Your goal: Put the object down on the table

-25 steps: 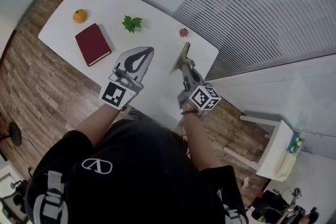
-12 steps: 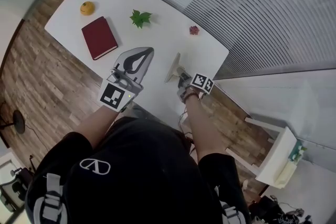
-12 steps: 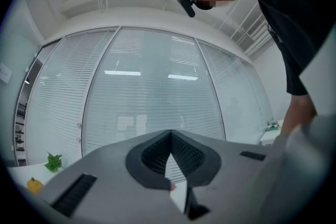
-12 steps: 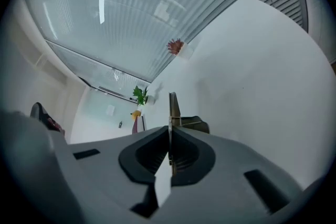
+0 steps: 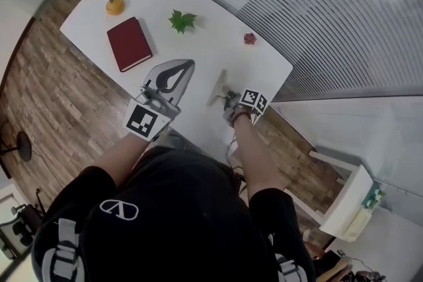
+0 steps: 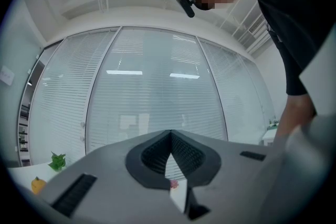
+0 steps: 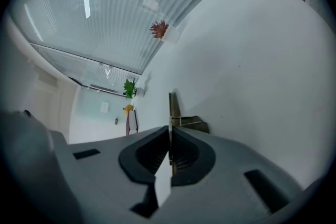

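Right gripper (image 5: 229, 94) is low at the table's (image 5: 198, 56) near edge, right of centre in the head view, jaws clamped on a thin flat object (image 5: 217, 84). It is seen edge-on, so its face is unreadable. In the right gripper view the object (image 7: 171, 105) is a narrow brown strip running up from the closed jaws, its shadow right beside it on the white top; whether its edge rests there, I can't tell. Left gripper (image 5: 185, 66) hovers just left of it, jaws together on nothing. Upper left: a red book (image 5: 129, 43), an orange fruit (image 5: 115, 5) and a green leaf (image 5: 182, 21).
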{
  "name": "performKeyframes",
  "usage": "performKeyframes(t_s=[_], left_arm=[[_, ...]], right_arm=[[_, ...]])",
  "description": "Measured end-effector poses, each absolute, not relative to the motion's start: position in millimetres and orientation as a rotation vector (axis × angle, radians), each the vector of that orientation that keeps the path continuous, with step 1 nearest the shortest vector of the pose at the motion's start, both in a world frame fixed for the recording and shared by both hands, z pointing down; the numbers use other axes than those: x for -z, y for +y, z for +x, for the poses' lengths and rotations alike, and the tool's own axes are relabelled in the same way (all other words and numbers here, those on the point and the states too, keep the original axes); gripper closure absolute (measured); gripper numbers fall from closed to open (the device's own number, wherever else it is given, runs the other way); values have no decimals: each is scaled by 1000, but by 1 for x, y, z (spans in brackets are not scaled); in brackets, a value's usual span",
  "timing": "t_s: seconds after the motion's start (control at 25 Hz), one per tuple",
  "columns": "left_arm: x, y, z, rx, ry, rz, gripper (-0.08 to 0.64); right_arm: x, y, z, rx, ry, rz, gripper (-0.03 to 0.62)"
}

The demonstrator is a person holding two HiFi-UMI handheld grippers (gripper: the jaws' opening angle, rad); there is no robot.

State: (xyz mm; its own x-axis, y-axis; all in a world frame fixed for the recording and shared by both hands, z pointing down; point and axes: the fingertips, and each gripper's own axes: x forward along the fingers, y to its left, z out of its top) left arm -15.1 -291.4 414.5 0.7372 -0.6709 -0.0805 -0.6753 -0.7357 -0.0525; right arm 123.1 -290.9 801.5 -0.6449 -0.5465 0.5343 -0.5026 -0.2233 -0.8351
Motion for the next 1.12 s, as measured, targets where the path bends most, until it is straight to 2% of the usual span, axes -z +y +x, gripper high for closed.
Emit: performKeyframes(t_s=[0.2, 0.56, 0.8, 0.96, 1.12], left_arm=[[-416, -292, -16, -89, 1112, -2859, 555], [-415, -290, -14, -101, 1096, -2872, 555], [-417, -289, -10, -106, 1089, -2881, 555], [-416, -288, -9, -114, 1081, -2884, 555], [-411, -286, -2, -133, 1050, -2888, 555]], right_arm=[[-803, -292, 121, 2075, 1924, -1278, 583], [-794, -289, 125, 2069, 1861, -1241, 476], [-782, -285, 151, 2015, 1867, -1309, 471], [-741, -291, 182, 1875, 1915, -1345, 466], [-658, -307, 199, 1613, 2004, -1325, 472]])
